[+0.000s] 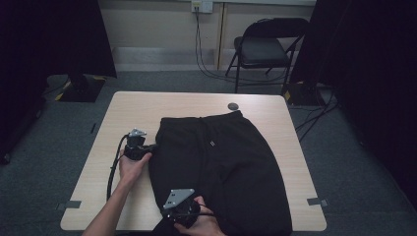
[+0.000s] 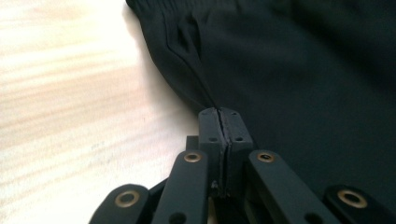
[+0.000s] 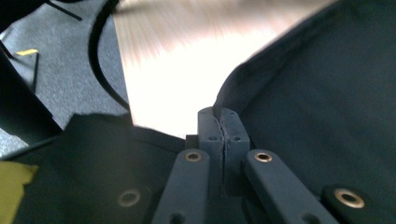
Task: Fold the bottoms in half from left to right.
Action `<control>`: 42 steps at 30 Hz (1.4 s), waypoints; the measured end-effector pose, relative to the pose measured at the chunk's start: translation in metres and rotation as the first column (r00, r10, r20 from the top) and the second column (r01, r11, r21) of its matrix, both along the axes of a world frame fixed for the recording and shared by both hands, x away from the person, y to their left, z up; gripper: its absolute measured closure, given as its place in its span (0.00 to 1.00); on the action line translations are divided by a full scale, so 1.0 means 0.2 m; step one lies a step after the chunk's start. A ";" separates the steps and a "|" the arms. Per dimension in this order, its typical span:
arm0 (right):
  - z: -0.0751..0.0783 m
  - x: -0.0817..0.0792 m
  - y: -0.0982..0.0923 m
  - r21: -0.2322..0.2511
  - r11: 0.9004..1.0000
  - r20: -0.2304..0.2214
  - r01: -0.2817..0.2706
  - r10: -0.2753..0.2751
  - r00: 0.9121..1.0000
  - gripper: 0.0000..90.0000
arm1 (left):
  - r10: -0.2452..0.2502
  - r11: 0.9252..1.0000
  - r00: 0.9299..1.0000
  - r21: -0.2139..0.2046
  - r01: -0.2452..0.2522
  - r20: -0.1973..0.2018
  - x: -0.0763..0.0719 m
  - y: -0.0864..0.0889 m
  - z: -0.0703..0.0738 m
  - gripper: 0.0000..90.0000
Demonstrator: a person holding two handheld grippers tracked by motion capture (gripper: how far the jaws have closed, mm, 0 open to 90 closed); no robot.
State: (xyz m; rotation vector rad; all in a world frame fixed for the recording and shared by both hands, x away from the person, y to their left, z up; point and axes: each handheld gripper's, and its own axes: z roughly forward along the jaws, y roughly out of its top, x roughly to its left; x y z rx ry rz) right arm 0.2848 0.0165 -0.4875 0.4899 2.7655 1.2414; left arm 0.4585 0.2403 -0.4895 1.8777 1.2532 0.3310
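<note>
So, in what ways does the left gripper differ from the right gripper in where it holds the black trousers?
The left gripper grips the black trousers at their left side seam, about halfway up the table; the right gripper grips the fabric edge at the near table edge. The left gripper lies beside the garment; the right gripper sits over it. Both have jaws shut on fabric.

Black trousers (image 1: 231, 167): lower hems cut off by bottom edge of high view, so leg ends can't be told. Left gripper (image 2: 219, 112) view: fabric pinched betw. the closed jaws is hidden, how deep the bite goes is unclear; far waistband soft, blurred. Right gripper (image 3: 219, 112) view: table (image 3: 187, 60) top streaked w/ blur and glare, grain unreadable; yellow patch (image 3: 14, 182) at lower left cut by edge, can't tell what it is. Small dark round item (image 1: 233, 106) on table's far side, too small to ID.
</note>
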 end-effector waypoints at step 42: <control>0.76 0.04 -0.08 0.393 0.919 0.173 -0.031 -0.040 0.984 0.99 | 0.029 0.996 0.975 -0.090 -0.010 0.219 0.02 0.07 0.69 0.99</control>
